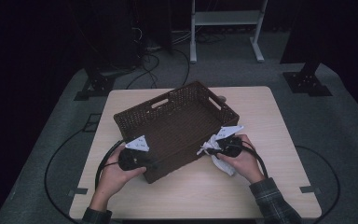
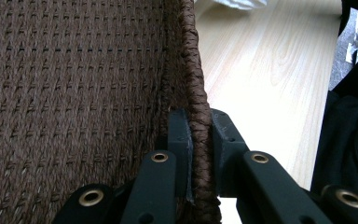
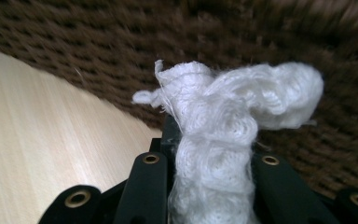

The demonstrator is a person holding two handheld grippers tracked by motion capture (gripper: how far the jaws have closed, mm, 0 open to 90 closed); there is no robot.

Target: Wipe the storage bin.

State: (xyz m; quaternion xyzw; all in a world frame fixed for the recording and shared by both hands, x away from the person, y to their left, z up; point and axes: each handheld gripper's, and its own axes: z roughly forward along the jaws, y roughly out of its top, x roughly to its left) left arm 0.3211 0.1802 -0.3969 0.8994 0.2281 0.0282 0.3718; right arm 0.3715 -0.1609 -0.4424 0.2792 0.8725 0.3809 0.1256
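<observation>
Cloth: white cloth [image 1: 214, 148] is sitting squeezed between the jaws of the right gripper [image 1: 213, 150], just beside the right long wall of the basket. One bunched end [image 3: 242, 100] is sticking up past the jaw tips, close to the brown weave. Another part [image 1: 227, 165] is hanging down under the person's right hand [image 1: 242, 161], by the table top.

Basket: brown woven basket [image 1: 179, 128] is lying on the table, turned at a slant. It is wide and low, with a cut-out handle hole in each short end. Its near rim [image 2: 198, 107] is being pinched by the left gripper.

Right gripper: it is holding the cloth tight in its jaws, down low beside the basket's right side. The jaws are nearly together, with the soft cloth packed in the gap.

Left gripper: the left gripper [image 1: 145, 161] is clamping the basket's rim near the front left corner. One jaw is sitting inside the wall and one outside, both pressing on the twisted edge. The person's left hand [image 1: 116, 172] is gripping its black body.

Table: pale wooden table [image 1: 261, 121] is carrying the basket. Bare wood is showing all around it.

Floor: grey floor [image 1: 335, 135] is lying around the table, with black cables [image 1: 51, 163] looping over it.
</observation>
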